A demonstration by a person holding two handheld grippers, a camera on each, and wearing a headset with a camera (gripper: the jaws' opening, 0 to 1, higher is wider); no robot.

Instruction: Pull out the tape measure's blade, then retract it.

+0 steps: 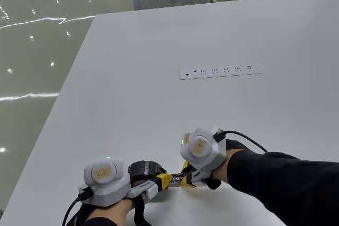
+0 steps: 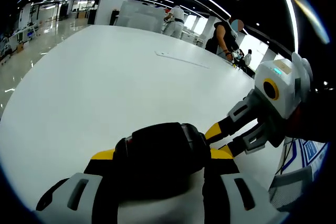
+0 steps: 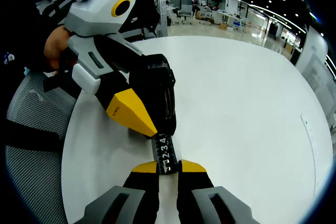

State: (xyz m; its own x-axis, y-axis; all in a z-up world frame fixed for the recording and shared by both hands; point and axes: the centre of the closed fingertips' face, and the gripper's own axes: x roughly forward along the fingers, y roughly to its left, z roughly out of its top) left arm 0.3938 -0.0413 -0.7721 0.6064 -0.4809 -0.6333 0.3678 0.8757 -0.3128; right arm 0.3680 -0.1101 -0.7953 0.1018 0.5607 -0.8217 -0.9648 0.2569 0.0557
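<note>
The black tape measure case [image 1: 143, 170] rests near the front edge of the white table [image 1: 159, 104]. My left gripper [image 1: 157, 177] is shut on the case [image 2: 157, 153], whose body fills the space between the yellow-tipped jaws of that gripper [image 2: 160, 157]. A short length of blade [image 3: 164, 153], marked 1 to 4, sticks out of the case [image 3: 157, 90]. My right gripper [image 3: 168, 169] is shut on the blade's end. In the head view the right gripper [image 1: 184, 175] points left at the case, with the blade [image 1: 175, 179] between the two grippers.
A white power strip [image 1: 220, 71] lies flat on the table further back. The table's left edge drops to a glossy floor [image 1: 37, 51]. People stand beyond the far end of the table [image 2: 173, 19].
</note>
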